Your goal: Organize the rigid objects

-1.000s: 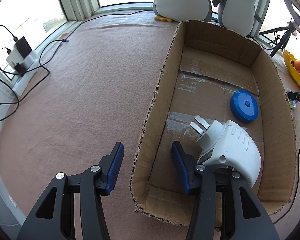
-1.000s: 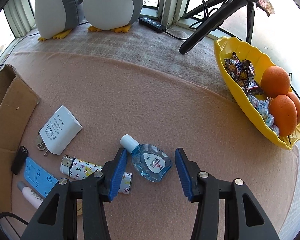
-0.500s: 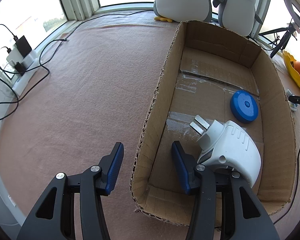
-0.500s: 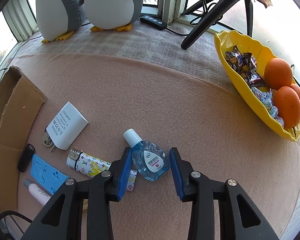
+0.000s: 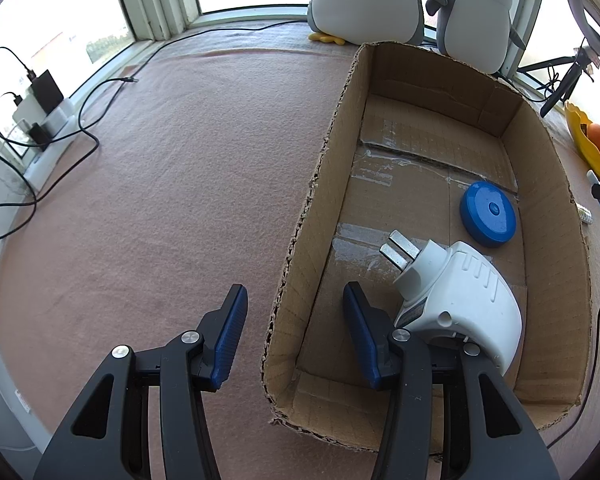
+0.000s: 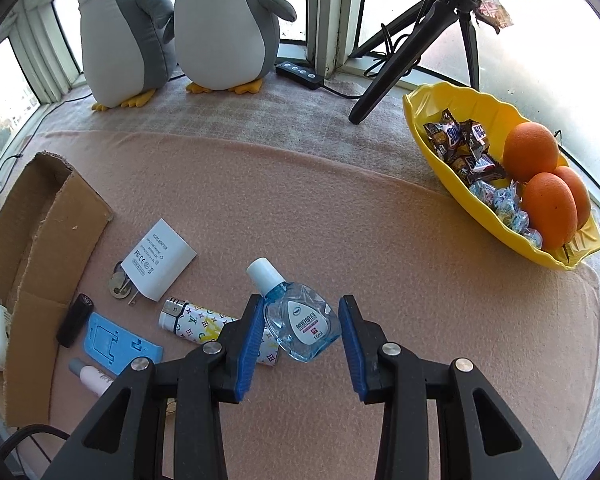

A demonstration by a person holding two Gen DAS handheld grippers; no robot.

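In the right wrist view my right gripper [image 6: 301, 312] is shut on a clear blue eye-drop bottle [image 6: 300, 324] with a white cap, held just above the pink cloth. Left of it lie a patterned lighter [image 6: 204, 324], a white adapter [image 6: 160, 260], a blue phone stand [image 6: 116, 344], a black stick [image 6: 75, 320] and a white tube [image 6: 94, 378]. In the left wrist view my left gripper [image 5: 294, 320] is open and straddles the left wall of the cardboard box [image 5: 332, 168] without touching it. Inside the box lie a white plug [image 5: 460, 300] and a blue disc [image 5: 488, 219].
A yellow bowl [image 6: 432, 104] with oranges and sweets stands at the right. Two plush penguins [image 6: 220, 28] and a black tripod [image 6: 404, 64] stand by the window. Cables and chargers [image 5: 40, 112] lie at the far left of the cloth.
My right gripper's jaws closed in on the eye-drop bottle and then rose a little with it. The left gripper and the box contents have not moved.
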